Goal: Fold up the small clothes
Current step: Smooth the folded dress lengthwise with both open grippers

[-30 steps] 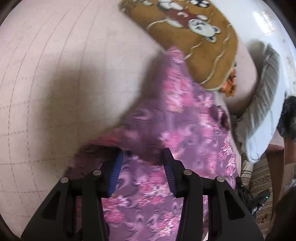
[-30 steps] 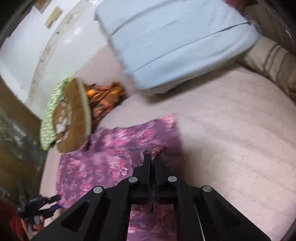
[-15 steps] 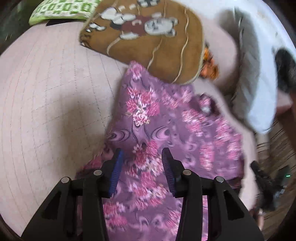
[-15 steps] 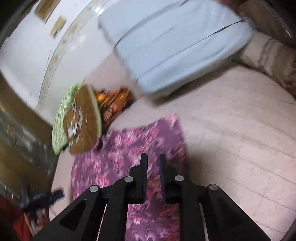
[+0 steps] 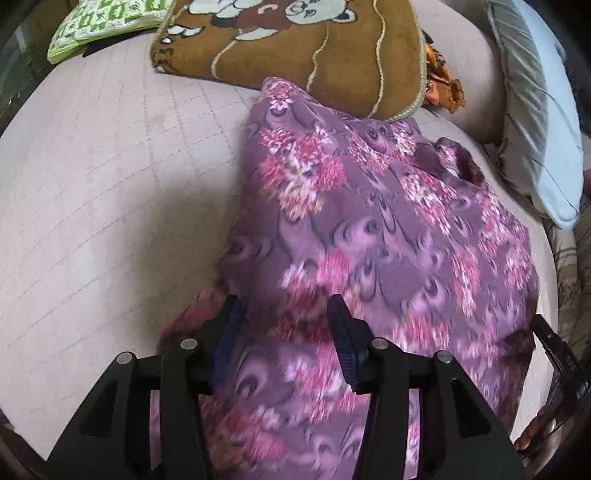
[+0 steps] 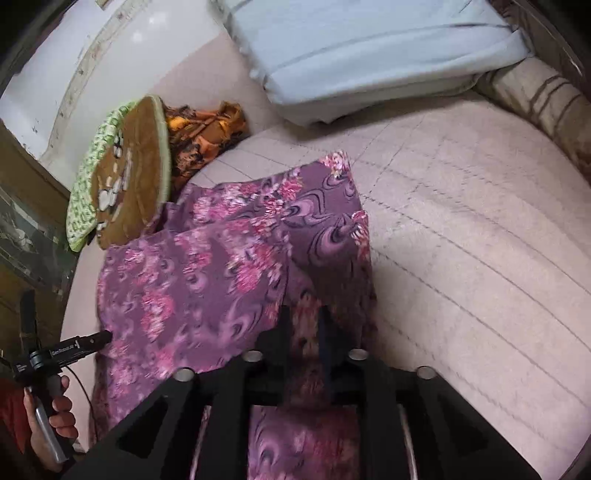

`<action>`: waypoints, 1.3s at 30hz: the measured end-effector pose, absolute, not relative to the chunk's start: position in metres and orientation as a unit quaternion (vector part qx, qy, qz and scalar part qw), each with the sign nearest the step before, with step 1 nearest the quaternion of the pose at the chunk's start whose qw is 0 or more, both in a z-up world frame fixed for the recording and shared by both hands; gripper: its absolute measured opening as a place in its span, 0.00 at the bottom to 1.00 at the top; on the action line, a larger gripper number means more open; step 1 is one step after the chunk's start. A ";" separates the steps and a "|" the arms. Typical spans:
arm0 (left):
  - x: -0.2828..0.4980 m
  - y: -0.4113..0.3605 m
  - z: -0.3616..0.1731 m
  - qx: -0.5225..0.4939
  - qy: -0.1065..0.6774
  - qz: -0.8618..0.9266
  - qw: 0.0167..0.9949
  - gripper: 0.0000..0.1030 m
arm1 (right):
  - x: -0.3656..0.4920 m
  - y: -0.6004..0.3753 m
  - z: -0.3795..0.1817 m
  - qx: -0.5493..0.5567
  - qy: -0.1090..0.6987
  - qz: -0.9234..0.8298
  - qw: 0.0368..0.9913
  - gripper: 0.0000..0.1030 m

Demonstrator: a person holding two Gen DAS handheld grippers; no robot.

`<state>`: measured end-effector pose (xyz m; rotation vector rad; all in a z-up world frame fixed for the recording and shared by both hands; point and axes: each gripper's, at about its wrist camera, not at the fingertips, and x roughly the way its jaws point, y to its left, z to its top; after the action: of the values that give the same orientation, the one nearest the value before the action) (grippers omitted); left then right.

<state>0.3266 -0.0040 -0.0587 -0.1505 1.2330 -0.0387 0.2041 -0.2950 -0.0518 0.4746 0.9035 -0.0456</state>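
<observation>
A purple garment with pink flowers lies folded over on the pale pink quilted bed. My left gripper is open just above its near edge, holding nothing. In the right wrist view the garment shows one layer lying over another. My right gripper is open with a narrow gap above the garment's right side, with no cloth between the fingers. The left gripper shows at that view's left edge beside the garment.
A brown cartoon cushion on a green patterned cloth lies beyond the garment, with orange fabric beside it. A light blue pillow and a striped cushion lie at the bed's head.
My right gripper has opened and let go of the garment. The lifted cloth has dropped flat onto the bed. My left gripper has pulled back, so more of the garment shows.
</observation>
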 end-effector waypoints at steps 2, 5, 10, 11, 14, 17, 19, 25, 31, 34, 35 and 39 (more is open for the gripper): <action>0.309 -0.001 -0.052 -0.055 0.580 -0.016 0.813 0.45 | 0.182 -0.296 -0.044 0.224 0.426 -0.020 0.876 0.37; 0.278 0.008 -0.042 -0.045 0.584 -0.022 0.811 0.46 | 0.140 -0.299 -0.035 0.217 0.432 -0.018 0.875 0.38; 0.221 0.037 -0.028 -0.049 0.588 -0.043 0.806 0.51 | 0.071 -0.307 -0.032 0.223 0.436 -0.027 0.871 0.46; 0.212 0.043 -0.027 -0.050 0.589 -0.048 0.805 0.52 | 0.051 -0.309 -0.034 0.230 0.440 -0.026 0.868 0.47; 0.191 0.052 -0.028 -0.039 0.594 -0.056 0.802 0.53 | 0.014 -0.310 -0.044 0.246 0.450 -0.019 0.858 0.47; 0.163 0.067 -0.035 -0.026 0.607 -0.059 0.792 0.60 | -0.020 -0.304 -0.056 0.247 0.469 -0.008 0.848 0.48; 0.151 0.074 -0.042 -0.028 0.614 -0.058 0.786 0.60 | -0.036 -0.300 -0.064 0.246 0.478 -0.003 0.843 0.48; 0.120 0.095 -0.073 -0.047 0.650 -0.055 0.756 0.60 | -0.072 -0.284 -0.076 0.252 0.493 0.022 0.832 0.49; 0.094 0.087 -0.083 -0.034 0.653 -0.078 0.753 0.65 | -0.097 -0.266 -0.088 0.246 0.521 0.048 0.816 0.52; 0.090 0.081 -0.086 -0.040 0.653 -0.083 0.751 0.70 | -0.098 -0.262 -0.089 0.239 0.527 0.058 0.813 0.52; 0.089 0.079 -0.087 -0.043 0.653 -0.085 0.751 0.71 | -0.098 -0.261 -0.089 0.238 0.528 0.059 0.813 0.52; 0.090 0.077 -0.082 -0.052 0.655 -0.096 0.748 0.71 | -0.097 -0.261 -0.085 0.232 0.527 0.049 0.816 0.51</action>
<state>0.0904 0.0765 -0.0818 -0.1137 1.4331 -0.2103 -0.0967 -0.2609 -0.0853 0.4949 1.1240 0.1055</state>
